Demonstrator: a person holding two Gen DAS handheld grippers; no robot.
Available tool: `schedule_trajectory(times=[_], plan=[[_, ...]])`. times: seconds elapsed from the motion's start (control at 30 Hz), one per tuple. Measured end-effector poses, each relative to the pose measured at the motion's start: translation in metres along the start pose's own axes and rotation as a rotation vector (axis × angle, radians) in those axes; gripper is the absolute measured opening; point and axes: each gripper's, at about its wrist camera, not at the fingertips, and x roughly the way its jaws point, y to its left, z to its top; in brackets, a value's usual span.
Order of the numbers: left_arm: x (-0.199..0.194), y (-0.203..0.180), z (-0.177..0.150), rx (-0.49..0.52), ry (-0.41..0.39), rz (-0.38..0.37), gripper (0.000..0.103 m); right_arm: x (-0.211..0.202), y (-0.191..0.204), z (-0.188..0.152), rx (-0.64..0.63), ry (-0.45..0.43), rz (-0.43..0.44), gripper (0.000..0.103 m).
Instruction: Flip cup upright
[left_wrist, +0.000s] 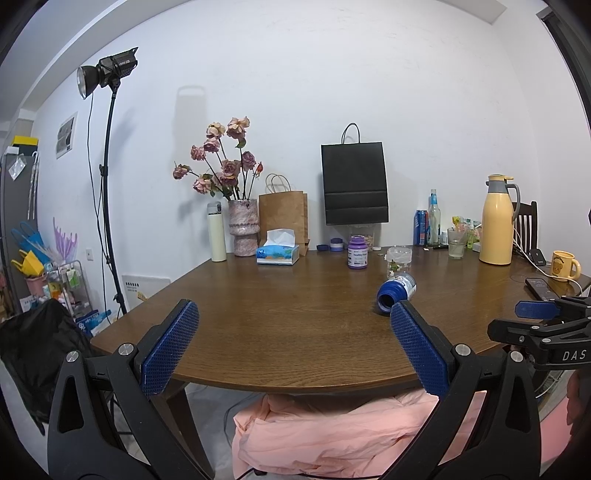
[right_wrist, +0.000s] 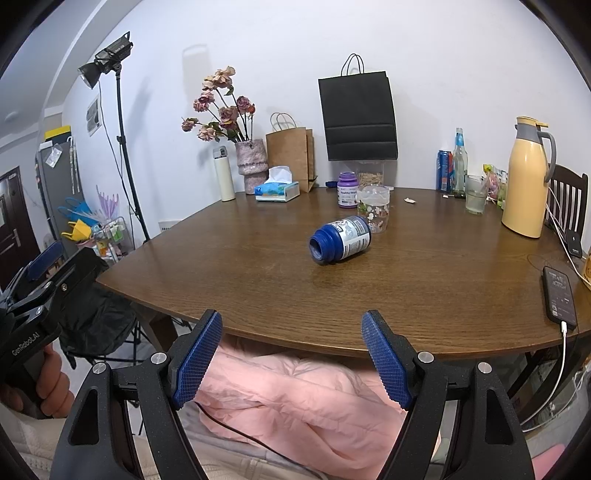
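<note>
From the left side, the left claw (left_wrist: 294, 343) is wide open and holds nothing. The cup (left_wrist: 396, 292) lies on its side just in front of the flowery jar (left_wrist: 398, 262).

From the right side, the right claw (right_wrist: 291, 356) is wide open and empty too. The cup (right_wrist: 340, 239) looks light, hard and smooth, so it may roll; grab its round middle.

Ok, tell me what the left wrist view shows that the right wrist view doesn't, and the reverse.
Only the left wrist view shows the yellow mug at the table's right edge, and the right gripper from the side.

Only the right wrist view shows the dark door at far left, and the left gripper from the side, jaws unclear.

Both show the blue cup lying on its side on the wooden table, mouth toward the cameras, the floral glass just behind it, and each camera's own fingers spread open, holding nothing.
</note>
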Motion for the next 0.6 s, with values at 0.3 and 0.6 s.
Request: schedule_trajectory(times=[0.3, 0.6], plan=[[0.0001, 0.0000, 0.0000, 0.000, 0.000, 0.000, 0.103, -0.0002, 0.0000, 0.0003, 0.002, 0.000, 0.001, 0.083], [-0.0022, 0.0004, -0.0002, 0.001, 0.002, 0.000, 0.103, 0.0003, -0.0004, -0.0002, 0.002, 0.000, 0.000, 0.083]])
